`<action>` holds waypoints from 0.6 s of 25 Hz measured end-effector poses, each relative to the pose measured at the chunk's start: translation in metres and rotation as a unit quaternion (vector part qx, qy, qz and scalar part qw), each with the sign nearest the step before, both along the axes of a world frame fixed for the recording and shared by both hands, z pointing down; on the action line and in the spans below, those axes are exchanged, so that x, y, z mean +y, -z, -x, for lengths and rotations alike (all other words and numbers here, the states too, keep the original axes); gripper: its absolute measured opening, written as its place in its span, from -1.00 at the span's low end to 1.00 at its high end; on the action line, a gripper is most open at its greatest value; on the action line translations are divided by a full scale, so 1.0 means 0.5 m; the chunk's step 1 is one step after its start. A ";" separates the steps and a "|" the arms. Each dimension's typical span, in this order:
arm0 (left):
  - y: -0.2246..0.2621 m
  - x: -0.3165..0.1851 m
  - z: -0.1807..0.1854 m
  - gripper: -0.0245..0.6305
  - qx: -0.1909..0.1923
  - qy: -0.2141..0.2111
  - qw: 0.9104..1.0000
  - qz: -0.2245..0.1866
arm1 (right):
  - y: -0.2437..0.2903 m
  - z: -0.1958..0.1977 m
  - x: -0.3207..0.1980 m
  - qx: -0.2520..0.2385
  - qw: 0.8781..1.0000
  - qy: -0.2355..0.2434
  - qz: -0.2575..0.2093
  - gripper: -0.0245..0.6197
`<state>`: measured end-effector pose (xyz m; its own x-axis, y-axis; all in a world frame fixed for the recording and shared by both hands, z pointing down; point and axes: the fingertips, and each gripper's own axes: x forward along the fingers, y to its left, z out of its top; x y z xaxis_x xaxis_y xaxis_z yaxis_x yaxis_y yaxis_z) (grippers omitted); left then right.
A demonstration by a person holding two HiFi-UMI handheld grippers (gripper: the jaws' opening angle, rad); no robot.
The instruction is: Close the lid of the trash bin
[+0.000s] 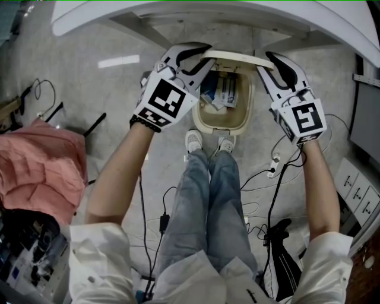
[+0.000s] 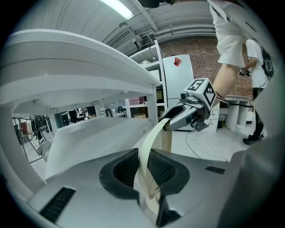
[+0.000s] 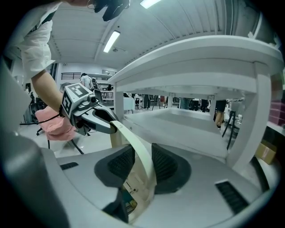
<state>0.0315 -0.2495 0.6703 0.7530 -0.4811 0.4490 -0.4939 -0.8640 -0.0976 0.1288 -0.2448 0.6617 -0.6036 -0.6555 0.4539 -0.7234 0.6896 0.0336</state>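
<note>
Pinching the thin cream plastic lid at its two ends, the left gripper and right gripper hold it up (its cream trash bin stands open on the floor underneath).

Cream bin, black-and-white squares

The trash bin and its lid are cream. The left gripper and right gripper are white and grey, with black-and-white square marks. The jeans are blue, the cloth pink, the table white.
</note>
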 end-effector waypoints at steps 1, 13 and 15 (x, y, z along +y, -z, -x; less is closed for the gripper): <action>0.000 0.002 0.000 -0.69 -0.003 -0.005 1.000 -0.001 | 0.000 0.000 0.002 0.001 1.000 0.002 0.000 -0.52; -0.002 0.060 0.003 -0.70 -0.040 -0.073 0.996 -0.009 | 0.002 0.009 0.054 0.028 0.999 0.031 0.001 -0.56; -0.003 0.068 0.004 -0.70 -0.043 -0.076 0.996 -0.010 | 0.001 0.011 0.062 0.032 0.999 0.033 0.003 -0.56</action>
